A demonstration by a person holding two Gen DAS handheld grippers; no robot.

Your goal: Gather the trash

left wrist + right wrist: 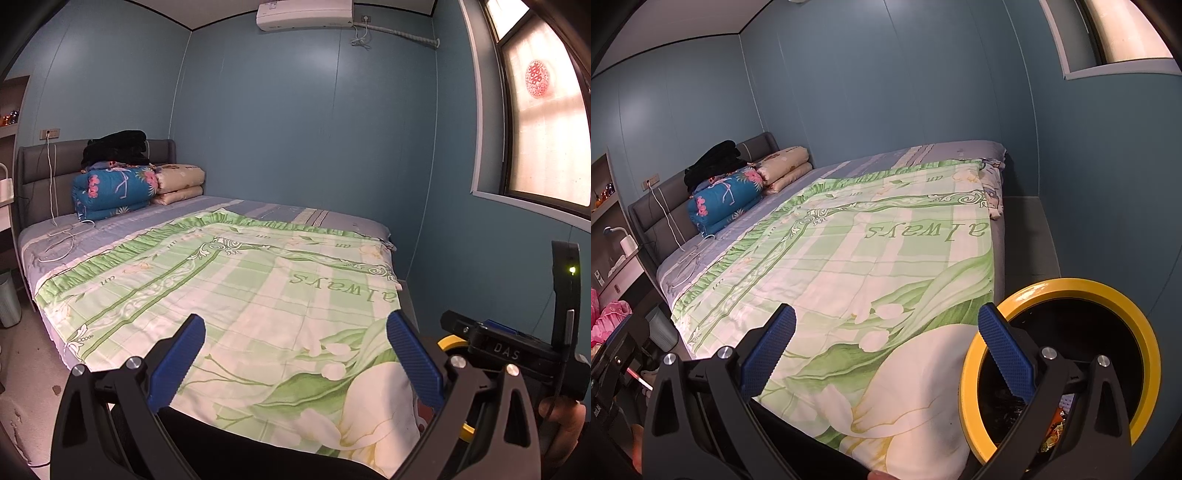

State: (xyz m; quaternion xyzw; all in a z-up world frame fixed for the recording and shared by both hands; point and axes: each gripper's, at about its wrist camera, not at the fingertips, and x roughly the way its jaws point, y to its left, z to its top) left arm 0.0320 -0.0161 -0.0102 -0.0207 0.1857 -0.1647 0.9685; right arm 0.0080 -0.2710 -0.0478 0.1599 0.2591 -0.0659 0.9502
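A trash bin with a yellow rim and a black liner stands at the foot of the bed on the right; coloured wrappers lie inside it. My right gripper is open and empty, with its right finger over the bin's rim. My left gripper is open and empty above the foot of the green floral quilt. The right gripper's body shows at the right of the left wrist view, with a sliver of the yellow rim behind it. No loose trash shows on the quilt.
Folded quilts and black clothing are stacked at the grey headboard. A white cable lies on the sheet. A grey ribbed bin stands left of the bed. Blue walls close in behind and right; a window is at right.
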